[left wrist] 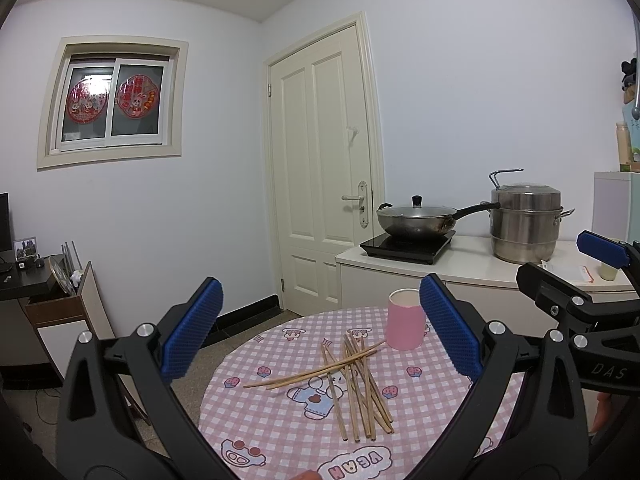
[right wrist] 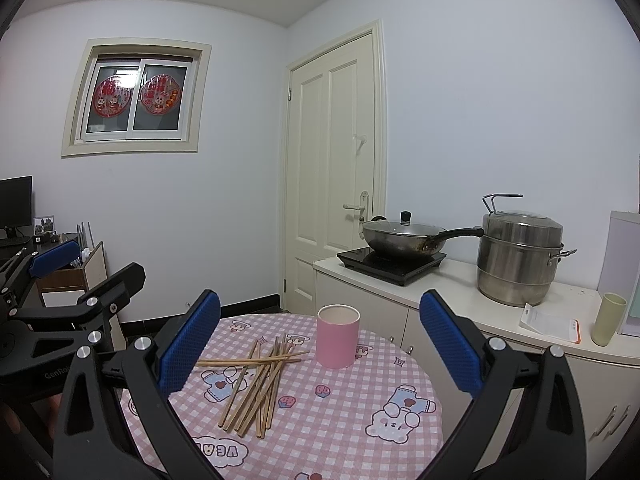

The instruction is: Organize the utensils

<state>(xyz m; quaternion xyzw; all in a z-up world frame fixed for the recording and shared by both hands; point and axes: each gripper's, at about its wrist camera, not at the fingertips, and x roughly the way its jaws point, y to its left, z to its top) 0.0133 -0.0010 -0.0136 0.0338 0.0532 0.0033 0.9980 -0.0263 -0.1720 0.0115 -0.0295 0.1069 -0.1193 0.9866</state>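
Note:
Several wooden chopsticks (left wrist: 352, 384) lie in a loose pile on the round table with a pink checked cloth (left wrist: 280, 420); they also show in the right wrist view (right wrist: 260, 384). A pink cylindrical cup (left wrist: 405, 320) stands upright just behind the pile, empty as far as I can see, also in the right wrist view (right wrist: 337, 335). My left gripper (left wrist: 320, 328) is open and empty, held above the table's near side. My right gripper (right wrist: 320, 332) is open and empty, beside it on the right; it also shows in the left wrist view (left wrist: 568, 268).
A counter (right wrist: 460, 304) behind the table holds an induction hob with a lidded wok (right wrist: 404, 236), a steel steamer pot (right wrist: 518, 260), a green cup (right wrist: 608, 318) and a white packet. A door stands behind. A desk (left wrist: 24, 280) is at the left.

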